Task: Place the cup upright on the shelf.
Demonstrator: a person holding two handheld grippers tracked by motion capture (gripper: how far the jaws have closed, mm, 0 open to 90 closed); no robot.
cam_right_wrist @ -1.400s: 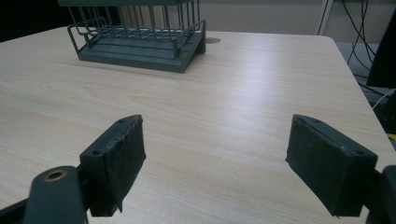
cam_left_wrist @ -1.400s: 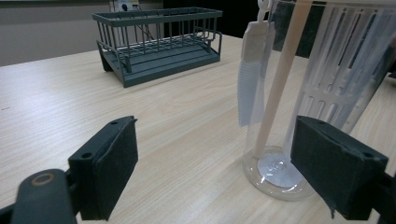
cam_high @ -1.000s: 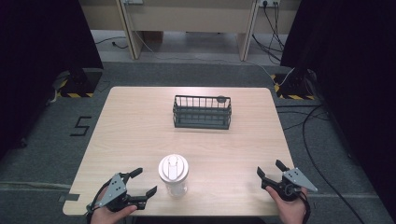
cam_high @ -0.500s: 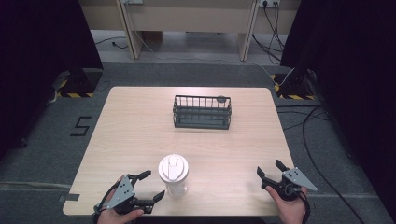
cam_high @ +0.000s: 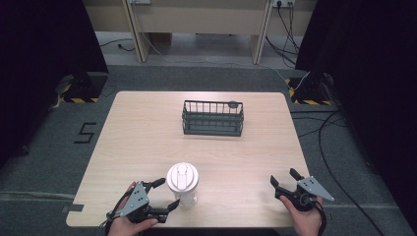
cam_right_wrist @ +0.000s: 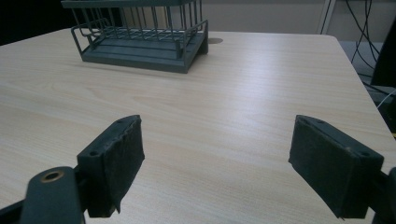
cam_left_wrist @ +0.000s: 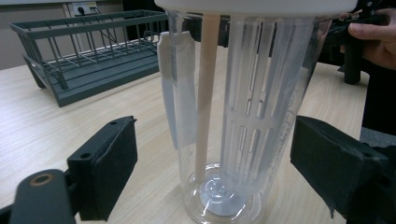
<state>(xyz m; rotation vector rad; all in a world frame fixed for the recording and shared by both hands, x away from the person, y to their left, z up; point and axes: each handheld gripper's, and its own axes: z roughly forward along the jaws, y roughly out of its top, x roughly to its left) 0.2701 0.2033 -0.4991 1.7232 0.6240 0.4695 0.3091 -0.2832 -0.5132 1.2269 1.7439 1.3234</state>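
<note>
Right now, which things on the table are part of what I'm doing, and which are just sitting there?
In the job:
- clear bottle with the white lid, standing between the open jaws of the left gripper, not yet gripped

Lying about:
- grey wire rack at the far side, apart from both grippers
- right gripper, open over bare table

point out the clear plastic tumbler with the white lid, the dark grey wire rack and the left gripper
clear plastic tumbler with white lid [cam_high: 182, 177], high view, on its lid
dark grey wire rack [cam_high: 212, 129], high view, on its front wall
left gripper [cam_high: 164, 193], high view, midway between its fingertips
</note>
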